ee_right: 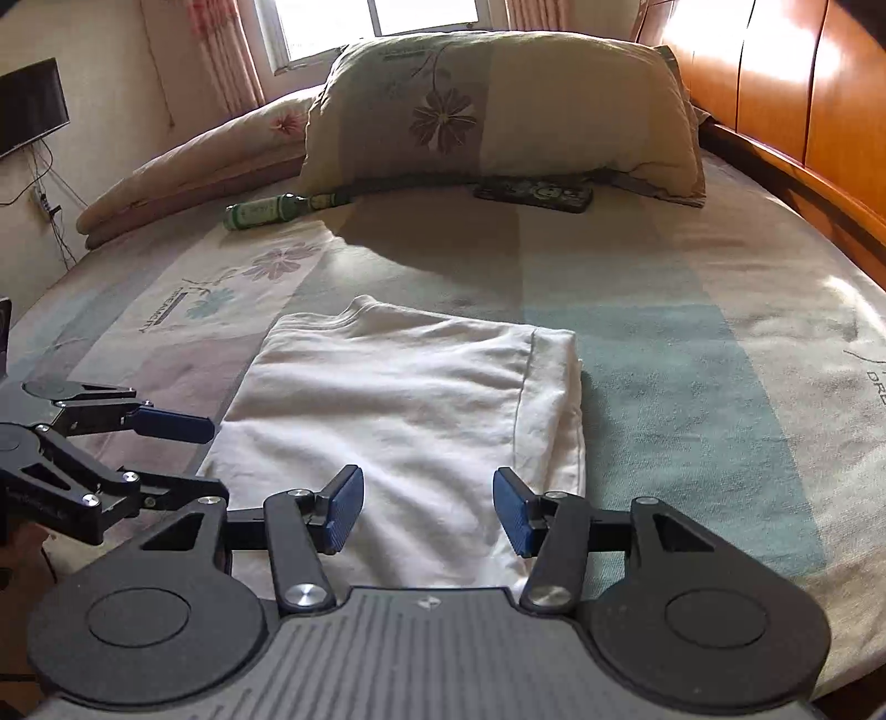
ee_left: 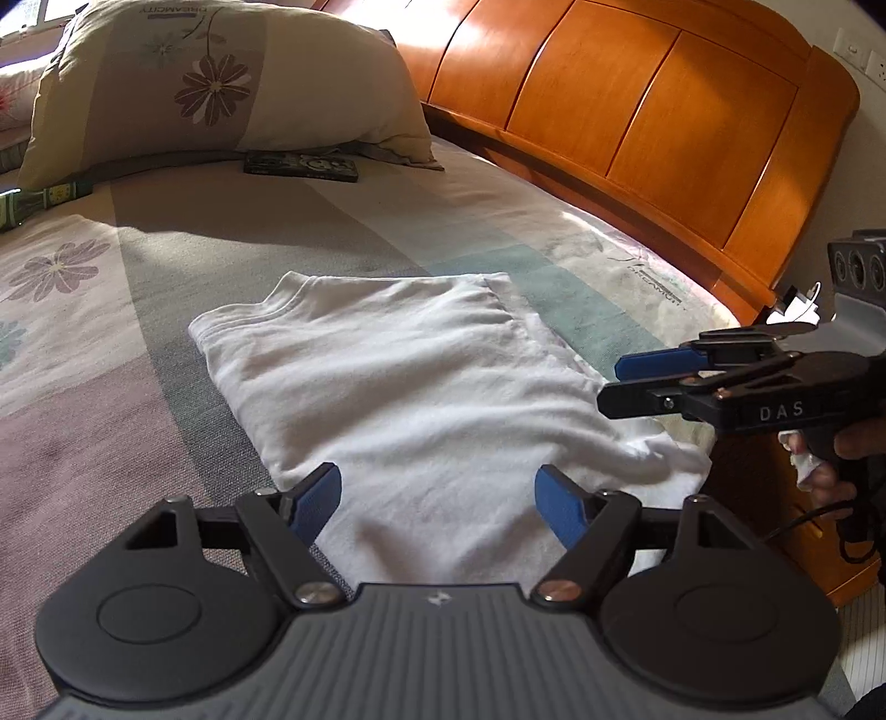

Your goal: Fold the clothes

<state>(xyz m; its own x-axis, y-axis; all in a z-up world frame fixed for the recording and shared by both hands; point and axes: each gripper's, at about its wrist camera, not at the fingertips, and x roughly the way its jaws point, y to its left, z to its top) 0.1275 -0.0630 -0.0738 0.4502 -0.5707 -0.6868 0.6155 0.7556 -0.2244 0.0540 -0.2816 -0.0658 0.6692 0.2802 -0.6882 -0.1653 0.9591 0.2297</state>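
Bedsheet (ee_right: 692, 288) lies bare from twelve to three o'clock of the folded shirt (ee_right: 410, 399); pillow (ee_right: 498, 111) blocks beyond at twelve; headboard (ee_right: 803, 99) walls two o'clock.

Left wrist view: sits behind the left gripper (ee_left: 437, 501), low and near over the bed (ee_left: 83, 343), angled down, facing the headboard (ee_left: 637, 111) and pillow (ee_left: 221, 83); right gripper (ee_left: 637, 382) enters at its right edge.

Right wrist view: sits behind the right gripper (ee_right: 429, 509), likewise low and tilted down, facing the pillow (ee_right: 498, 105) and window (ee_right: 376, 22); left gripper (ee_right: 205, 454) enters at left.

Shared: folded white garment (ee_left: 398, 382) (ee_right: 410, 399), pillow, bed, headboard (ee_right: 803, 83).
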